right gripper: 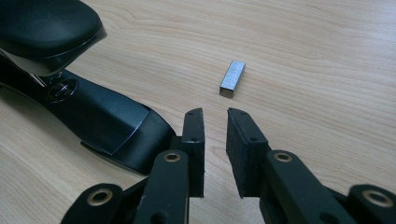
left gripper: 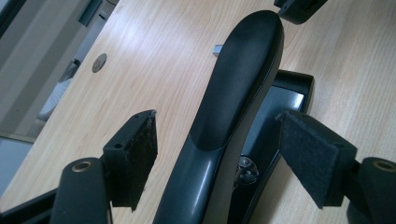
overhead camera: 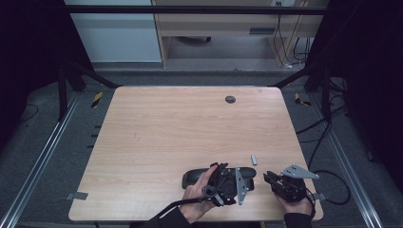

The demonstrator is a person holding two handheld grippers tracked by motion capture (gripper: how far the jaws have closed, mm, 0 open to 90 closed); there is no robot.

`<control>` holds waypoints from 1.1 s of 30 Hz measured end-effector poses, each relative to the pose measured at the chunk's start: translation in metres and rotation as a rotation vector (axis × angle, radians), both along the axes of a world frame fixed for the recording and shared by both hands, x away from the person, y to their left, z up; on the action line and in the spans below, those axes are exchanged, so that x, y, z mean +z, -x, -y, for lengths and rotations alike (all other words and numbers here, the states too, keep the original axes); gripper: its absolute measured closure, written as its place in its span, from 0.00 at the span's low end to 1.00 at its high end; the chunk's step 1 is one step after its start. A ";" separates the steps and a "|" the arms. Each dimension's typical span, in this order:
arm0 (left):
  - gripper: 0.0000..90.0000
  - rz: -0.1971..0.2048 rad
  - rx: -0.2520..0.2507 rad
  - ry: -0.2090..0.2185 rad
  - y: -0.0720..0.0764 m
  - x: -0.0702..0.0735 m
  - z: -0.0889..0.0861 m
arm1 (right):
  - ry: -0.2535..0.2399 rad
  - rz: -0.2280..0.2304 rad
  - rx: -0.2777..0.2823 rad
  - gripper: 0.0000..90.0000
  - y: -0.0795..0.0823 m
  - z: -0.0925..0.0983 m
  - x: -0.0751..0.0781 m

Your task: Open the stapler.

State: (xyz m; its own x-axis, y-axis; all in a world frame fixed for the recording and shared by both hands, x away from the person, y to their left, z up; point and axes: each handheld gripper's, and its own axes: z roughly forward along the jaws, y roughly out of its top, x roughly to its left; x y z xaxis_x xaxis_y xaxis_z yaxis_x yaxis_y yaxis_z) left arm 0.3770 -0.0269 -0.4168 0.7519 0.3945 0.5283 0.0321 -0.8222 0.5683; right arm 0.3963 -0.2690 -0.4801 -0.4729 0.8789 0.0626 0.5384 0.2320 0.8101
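A black stapler [overhead camera: 192, 176] lies near the table's front edge, its upper arm [left gripper: 238, 84] raised off the base [right gripper: 107, 121]. My left gripper [overhead camera: 233, 179] is open and straddles the stapler [left gripper: 217, 121]; both pads stand clear of its sides. A small silver block of staples [right gripper: 232, 78] lies loose on the wood just past the stapler's nose [overhead camera: 254, 159]. To the right of the stapler, my right gripper [overhead camera: 267, 176] points at the block. Its jaws [right gripper: 215, 116] stand a narrow gap apart with nothing between them, a short way from the block.
The wooden table [overhead camera: 180, 128] has a round dark cable port [overhead camera: 230, 99] near its far edge. Both grippers sit close to the front edge. Cables trail off the right side of the table [overhead camera: 328, 180].
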 end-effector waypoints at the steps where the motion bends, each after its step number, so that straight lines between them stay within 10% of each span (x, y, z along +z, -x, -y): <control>1: 0.31 0.003 0.000 -0.001 0.000 -0.001 0.001 | 0.000 0.000 -0.001 0.86 0.000 0.000 0.000; 33: 0.39 0.095 0.018 -0.123 -0.009 -0.023 0.020 | -0.034 -0.033 0.069 1.00 0.003 -0.010 0.002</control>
